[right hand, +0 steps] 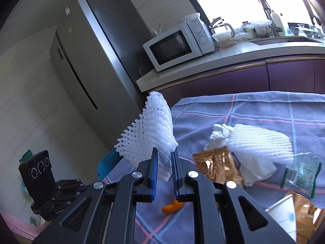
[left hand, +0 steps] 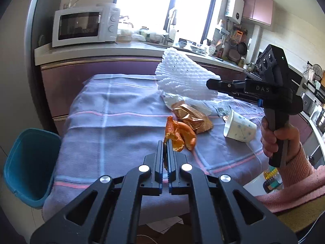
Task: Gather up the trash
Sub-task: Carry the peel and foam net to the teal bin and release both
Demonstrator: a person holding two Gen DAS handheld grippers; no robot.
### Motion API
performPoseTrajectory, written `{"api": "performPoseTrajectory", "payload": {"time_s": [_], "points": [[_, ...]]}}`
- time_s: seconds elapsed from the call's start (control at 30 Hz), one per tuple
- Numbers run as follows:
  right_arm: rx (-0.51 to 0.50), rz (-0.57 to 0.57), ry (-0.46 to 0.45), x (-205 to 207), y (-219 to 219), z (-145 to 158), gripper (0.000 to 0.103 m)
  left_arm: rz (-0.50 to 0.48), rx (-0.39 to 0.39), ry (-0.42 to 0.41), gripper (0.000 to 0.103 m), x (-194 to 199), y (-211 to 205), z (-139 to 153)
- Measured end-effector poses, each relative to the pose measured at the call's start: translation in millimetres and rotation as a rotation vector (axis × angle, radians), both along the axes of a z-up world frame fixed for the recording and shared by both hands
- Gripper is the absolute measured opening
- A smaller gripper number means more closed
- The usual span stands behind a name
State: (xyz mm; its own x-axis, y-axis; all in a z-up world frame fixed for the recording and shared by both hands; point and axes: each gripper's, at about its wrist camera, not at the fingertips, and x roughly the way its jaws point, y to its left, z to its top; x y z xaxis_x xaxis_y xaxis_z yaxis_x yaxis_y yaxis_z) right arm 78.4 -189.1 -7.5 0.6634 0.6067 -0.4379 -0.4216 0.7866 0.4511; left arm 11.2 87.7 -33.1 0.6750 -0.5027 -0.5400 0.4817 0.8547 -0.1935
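Observation:
My left gripper [left hand: 165, 145] is shut on a curled orange peel [left hand: 174, 134], which hangs just above the purple checked tablecloth [left hand: 113, 122]. A second piece of peel [left hand: 190, 137] sits right beside it. My right gripper [right hand: 164, 153] is shut on a white foam fruit net [right hand: 150, 130], lifted off the table. The left wrist view shows that net [left hand: 182, 77] held up in the right gripper [left hand: 209, 84], with a hand in a pink sleeve on the handle. A bit of orange peel [right hand: 172, 206] shows under the right gripper.
On the cloth lie a gold foil wrapper [left hand: 193, 118], a tipped spotted paper cup [left hand: 239, 128], another foam net [right hand: 264, 140], a crumpled tissue [right hand: 219, 134] and a clear plastic bag [right hand: 300, 170]. A blue bin [left hand: 26, 166] stands at the table's left. A counter with a microwave [left hand: 85, 25] lies behind.

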Motion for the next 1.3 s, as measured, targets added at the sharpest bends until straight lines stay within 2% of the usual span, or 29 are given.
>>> {"api": "performPoseTrajectory", "payload": {"time_s": [0.33, 0.6, 0.93, 1.3], "points": [[-0.023, 0.178, 0.041, 33, 79, -4, 0.012, 0.284, -0.01, -0.006, 0.004, 5, 91, 6], [-0.073, 0.294, 0.073, 50, 145, -8, 0.012, 0.461, -0.011, 0.041, 0.004, 15, 154, -10], [-0.137, 0.358, 0.112, 71, 204, -19, 0.012, 0.595, -0.015, 0.135, 0.004, 29, 200, -44], [-0.231, 0.392, 0.153, 93, 258, -36, 0.012, 0.655, -0.032, 0.21, 0.004, 39, 217, -72]]}}
